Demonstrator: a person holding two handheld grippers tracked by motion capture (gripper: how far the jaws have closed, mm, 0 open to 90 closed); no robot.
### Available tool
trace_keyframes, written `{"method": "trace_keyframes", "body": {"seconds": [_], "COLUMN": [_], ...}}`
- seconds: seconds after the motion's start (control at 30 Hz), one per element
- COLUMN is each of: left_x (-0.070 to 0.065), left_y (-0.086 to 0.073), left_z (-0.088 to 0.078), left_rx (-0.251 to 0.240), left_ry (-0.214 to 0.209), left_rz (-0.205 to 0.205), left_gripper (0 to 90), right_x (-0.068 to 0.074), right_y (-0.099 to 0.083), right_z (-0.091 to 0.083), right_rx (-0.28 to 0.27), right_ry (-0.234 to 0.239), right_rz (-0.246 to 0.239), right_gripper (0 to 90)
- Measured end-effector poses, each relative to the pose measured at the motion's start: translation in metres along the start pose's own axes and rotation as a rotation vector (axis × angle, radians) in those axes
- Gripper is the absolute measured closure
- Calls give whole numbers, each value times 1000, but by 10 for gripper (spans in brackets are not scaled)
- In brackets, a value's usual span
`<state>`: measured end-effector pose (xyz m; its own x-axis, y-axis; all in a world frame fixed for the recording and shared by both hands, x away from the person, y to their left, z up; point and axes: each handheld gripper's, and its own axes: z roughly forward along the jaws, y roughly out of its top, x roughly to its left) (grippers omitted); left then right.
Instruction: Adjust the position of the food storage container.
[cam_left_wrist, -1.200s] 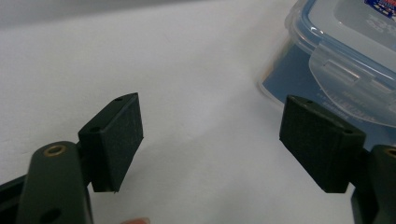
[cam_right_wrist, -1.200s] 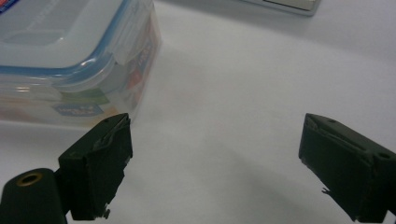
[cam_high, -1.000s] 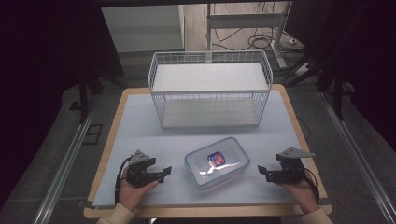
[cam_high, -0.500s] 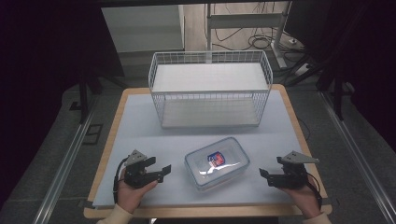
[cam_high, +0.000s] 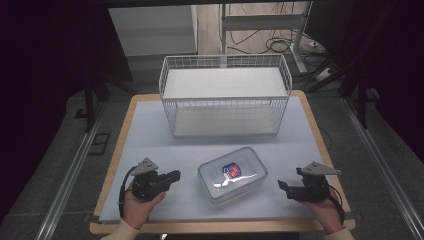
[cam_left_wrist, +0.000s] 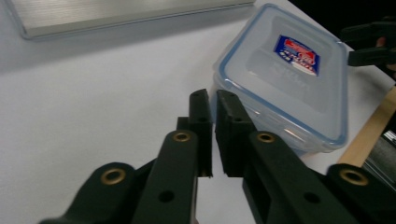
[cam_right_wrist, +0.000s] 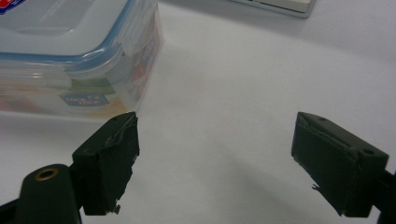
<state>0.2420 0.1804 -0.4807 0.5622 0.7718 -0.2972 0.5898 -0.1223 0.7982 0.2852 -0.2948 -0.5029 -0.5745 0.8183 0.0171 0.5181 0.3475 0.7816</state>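
**Now at the box: both grippers lined up, nothing grabbed yet**

Right, so this was the approach. The plastic box (cam_high: 232, 173), clear with a blue-edged lid and a red and blue sticker on top, sat low in the middle of the high view, on the pale mat (cam_high: 150, 130) and well in front of the wire basket (cam_high: 225, 95) that took up the upper centre. Its lid looked pressed on all round.

Down at the lower left of that view, the left gripper (cam_high: 170, 176) pointed toward the box and stood apart from it. From the left gripper view, its own jaws were pinched nearly together, just a sliver of gap, clamping nothing, their tips aimed at the box's near corner (cam_left_wrist: 285, 70).

Over at the lower right, the right gripper (cam_high: 282, 186) was also off the box, with bare mat between them. In the right gripper view its jaws were spread wide and empty, and the box (cam_right_wrist: 79, 51) sat in the upper left of the frame, off to the side of the gap, not between the jaws.

My read: this was the reach, ahead of any grasp. The next move probably called for the right gripper to swing toward the box so a wall or lid edge came between the jaws, then close. The left one would have to spread first if it was to help. The smooth plastic could skid on the mat if pushed from one side.
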Motion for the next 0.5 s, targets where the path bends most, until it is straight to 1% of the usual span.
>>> {"method": "trace_keyframes", "body": {"seconds": [0.1, 0.2, 0.27, 0.4, 0.5], "left_x": [-3, -9, -17, -34, -46], "left_y": [2, 3, 3, 2, 2], "left_z": [-1, 1, 4, 13, 19], "left_rx": [1, 11, 20, 55, 68], "left_ry": [-17, -51, -78, -139, -178], "left_rz": [6, 18, 30, 63, 85], "left_gripper": [893, 896, 897, 897, 897], "right_x": [0, 1, 0, -1, -2], "right_y": [0, 0, -1, -2, -2], "right_z": [1, 2, 2, 3, 3], "right_rx": [3, 4, 9, 10, 10], "right_ry": [4, 0, -4, -2, -1], "right_rz": [3, -4, -5, 4, 2], "right_gripper": [153, 155, 155, 156, 155]}}
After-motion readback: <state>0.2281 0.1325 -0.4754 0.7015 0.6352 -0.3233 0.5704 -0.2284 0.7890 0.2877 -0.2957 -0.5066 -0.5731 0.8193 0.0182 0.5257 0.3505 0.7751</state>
